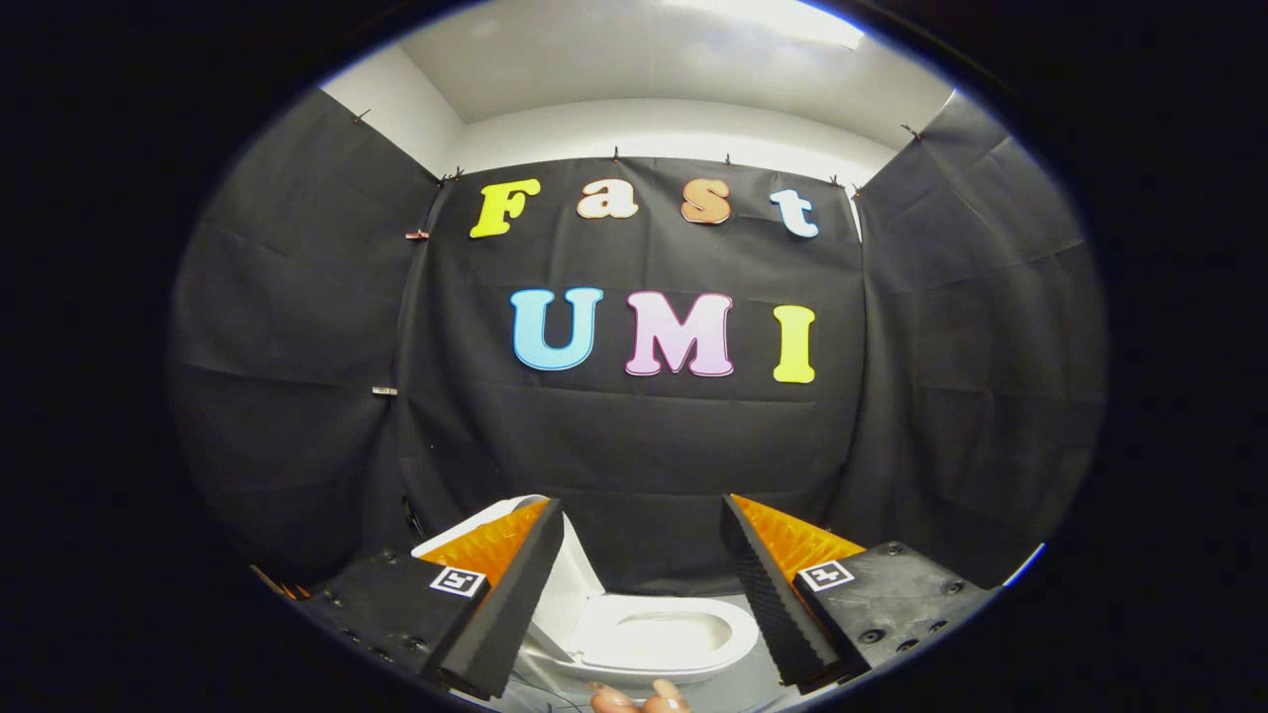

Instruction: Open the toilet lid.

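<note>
Jaws spread wide on our gripper (642, 540), holding nothing. Between and below them we see the toilet (659, 639) with its seat ring exposed and the toilet lid (575, 584) raised at the left, behind our left finger (515, 594). Fingertips of a hand (639, 700) show nearest us.

The tool (642, 555) has two wedge-shaped fingers (510, 604) that taper toward their tips. Each finger's inner face is a black pad with fine ribbing, and its outer side is bright orange with a faintly ridged texture. Behind them sit matte black mounting blocks studded with round screw heads. Each block carries a small square black-and-white marker (458, 581) near the orange part. Fingertips of the person's hand (639, 699) show beneath the tool.
</note>
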### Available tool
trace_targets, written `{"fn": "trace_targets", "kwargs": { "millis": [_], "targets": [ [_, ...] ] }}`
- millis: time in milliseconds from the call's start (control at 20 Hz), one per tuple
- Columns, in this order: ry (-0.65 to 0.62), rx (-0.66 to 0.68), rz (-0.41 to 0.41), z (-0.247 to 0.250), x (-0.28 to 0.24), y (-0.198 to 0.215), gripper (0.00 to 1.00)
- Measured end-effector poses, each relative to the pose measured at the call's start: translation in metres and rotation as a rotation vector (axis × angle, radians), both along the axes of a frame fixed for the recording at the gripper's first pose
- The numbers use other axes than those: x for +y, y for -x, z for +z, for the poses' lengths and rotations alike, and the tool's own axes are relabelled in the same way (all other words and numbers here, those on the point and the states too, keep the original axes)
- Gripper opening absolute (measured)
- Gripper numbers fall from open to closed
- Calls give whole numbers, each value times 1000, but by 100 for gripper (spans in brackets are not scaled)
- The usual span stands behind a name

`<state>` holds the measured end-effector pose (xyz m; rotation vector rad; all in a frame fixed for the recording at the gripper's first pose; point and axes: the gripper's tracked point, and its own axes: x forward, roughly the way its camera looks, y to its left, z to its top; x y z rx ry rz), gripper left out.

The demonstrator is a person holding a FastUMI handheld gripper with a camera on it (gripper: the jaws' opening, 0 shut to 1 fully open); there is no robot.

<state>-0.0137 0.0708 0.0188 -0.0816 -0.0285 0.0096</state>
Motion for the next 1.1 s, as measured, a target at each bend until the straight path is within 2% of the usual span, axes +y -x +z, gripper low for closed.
{"fn": "trace_targets", "kwargs": {
  "millis": [500, 1100],
  "targets": [
    [-32, -10, -34, 3, -23, -1, 99],
    [-35, -6, -8, 2, -20, -4, 99]
  ]
}}
